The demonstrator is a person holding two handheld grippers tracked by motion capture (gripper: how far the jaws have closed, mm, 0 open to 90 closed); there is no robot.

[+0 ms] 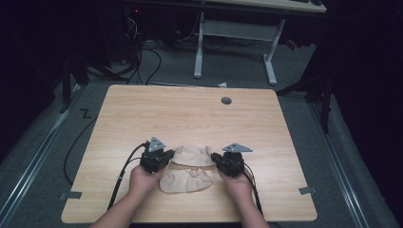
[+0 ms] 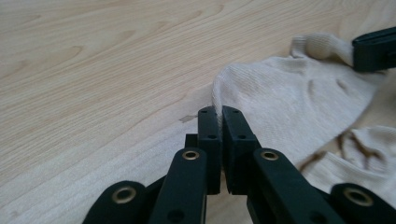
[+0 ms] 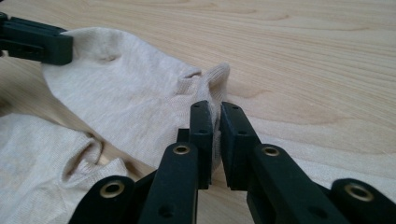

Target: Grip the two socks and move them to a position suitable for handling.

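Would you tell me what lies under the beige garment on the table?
The beige garment lies straight on the wooden table. Its own folded layers overlap; whatever sits beneath them is covered.

Soft beige knit cloth garment [image 1: 188, 170] on a smooth, matt pale wood-grain table [image 1: 190, 114]; matt black plastic grippers.

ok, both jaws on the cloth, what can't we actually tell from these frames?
- Garment type: the beige garment is bunched and small in the high view; both gripper views cut it off at the edges.
- Pinch depth: the left gripper and right gripper hide the fabric between their jaws.
- The garment's far edge, high view: the two grippers partly cover it.
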